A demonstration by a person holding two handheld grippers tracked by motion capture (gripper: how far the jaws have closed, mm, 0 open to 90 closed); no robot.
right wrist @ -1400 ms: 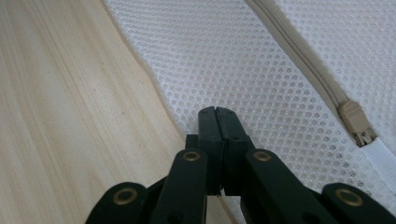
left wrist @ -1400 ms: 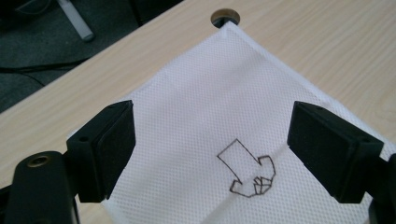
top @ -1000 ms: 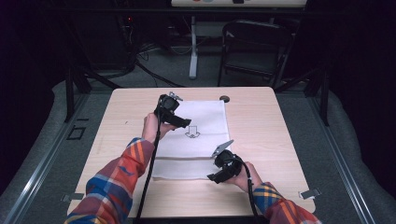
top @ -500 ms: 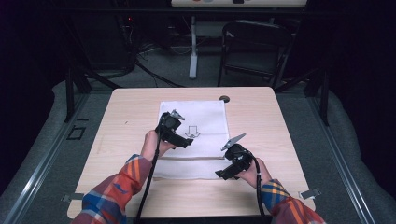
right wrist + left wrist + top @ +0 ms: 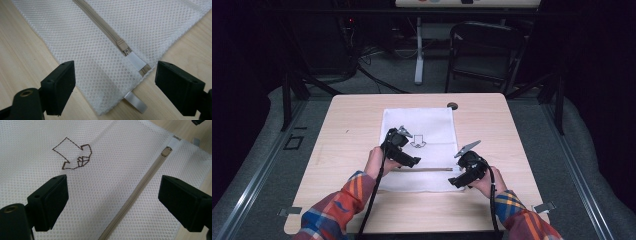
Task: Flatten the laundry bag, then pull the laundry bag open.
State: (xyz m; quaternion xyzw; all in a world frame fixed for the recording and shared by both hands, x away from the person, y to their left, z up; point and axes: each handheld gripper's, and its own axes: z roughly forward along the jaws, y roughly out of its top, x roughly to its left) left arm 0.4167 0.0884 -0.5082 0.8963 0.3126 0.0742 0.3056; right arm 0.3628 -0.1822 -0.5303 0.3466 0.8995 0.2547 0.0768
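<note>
The right gripper point(image 5: 115, 85), jaws apart, hovers over the zipper pull point(image 5: 124, 48) of the mesh bag point(image 5: 419, 150). The left gripper point(image 5: 113, 202), also open-jawed and empty, straddles the zipper point(image 5: 140, 187) farther along its line.

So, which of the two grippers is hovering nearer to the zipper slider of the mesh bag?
The right gripper: the zipper slider lies just ahead of its open jaws, at the mesh bag's corner. The left gripper is over the middle.

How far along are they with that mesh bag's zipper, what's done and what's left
Done: the white mesh bag lies flat on the table. In hand: both grippers hover open above it, the right gripper over the zipper pull at the bag's corner, the left gripper over the zipper line. Left: nothing is gripped yet; the zipper looks closed, so grasping and sliding the pull likely remains.
</note>
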